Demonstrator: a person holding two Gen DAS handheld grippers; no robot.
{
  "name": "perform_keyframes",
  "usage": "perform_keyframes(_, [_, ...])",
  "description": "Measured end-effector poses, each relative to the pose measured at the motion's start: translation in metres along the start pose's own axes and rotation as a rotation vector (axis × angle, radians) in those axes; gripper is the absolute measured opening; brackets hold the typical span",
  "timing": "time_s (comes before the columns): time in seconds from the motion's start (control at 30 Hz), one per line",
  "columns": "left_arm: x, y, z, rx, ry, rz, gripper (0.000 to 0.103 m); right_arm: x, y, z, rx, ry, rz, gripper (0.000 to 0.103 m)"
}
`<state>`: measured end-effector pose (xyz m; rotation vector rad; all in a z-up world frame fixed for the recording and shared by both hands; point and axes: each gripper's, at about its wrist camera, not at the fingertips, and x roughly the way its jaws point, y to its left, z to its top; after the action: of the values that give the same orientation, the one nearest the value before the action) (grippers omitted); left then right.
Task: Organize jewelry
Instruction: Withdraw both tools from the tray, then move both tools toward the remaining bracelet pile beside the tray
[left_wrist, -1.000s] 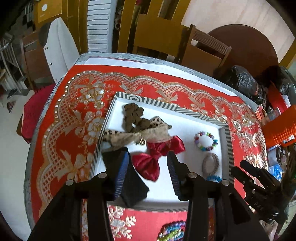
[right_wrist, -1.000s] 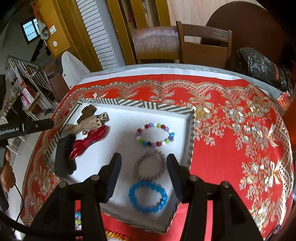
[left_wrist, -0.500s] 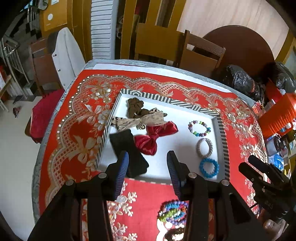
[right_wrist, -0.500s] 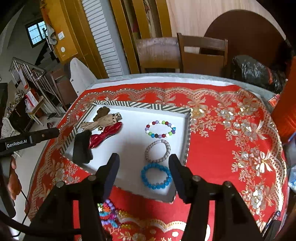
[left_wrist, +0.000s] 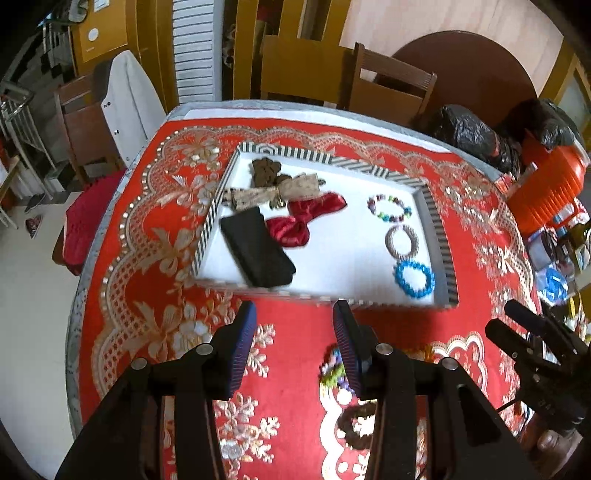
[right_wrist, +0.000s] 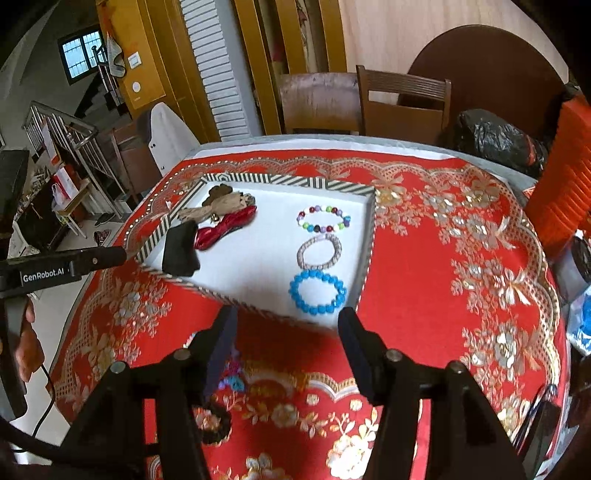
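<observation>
Bracelets, blue (right_wrist: 317, 291), grey (right_wrist: 320, 251) and multicoloured (right_wrist: 323, 218), lie in our striped tray (right_wrist: 364, 258) beside hair bows (left_wrist: 304, 218) on the red tablecloth (right_wrist: 443, 258). Our left gripper (left_wrist: 293, 338) and right gripper (right_wrist: 287, 334) hover spread and empty before it; the right's jaws have just been opening. Loose bracelets (left_wrist: 332, 369) lie partly behind our fingers.

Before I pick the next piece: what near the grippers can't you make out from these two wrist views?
- Multicoloured bead pile, left wrist view: mostly behind a left gripper finger; count unclear.
- Same pile, right wrist view: only a sliver beside a right gripper finger.
- Dark ring on the cloth: blurred and partly covered; type unclear.
- Brown pieces in the tray: overlapped, shapes unclear.
</observation>
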<state>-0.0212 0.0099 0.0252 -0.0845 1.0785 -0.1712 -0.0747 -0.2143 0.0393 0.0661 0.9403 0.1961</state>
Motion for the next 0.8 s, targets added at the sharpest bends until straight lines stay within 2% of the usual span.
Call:
perform_keyframes(0.4, [-0.001, -0.01, -0.039, 0.044, 0.045, 0.002, 0.03, -0.011, 0.009, -0.037, -0.006, 0.029, 0.005, 0.06])
perform_keyframes(0.8, [-0.006, -0.015, -0.054, 0.065, 0.05, 0.007, 0.03, -0.022, 0.001, -0.061, 0.03, 0.039, -0.009, 0.06])
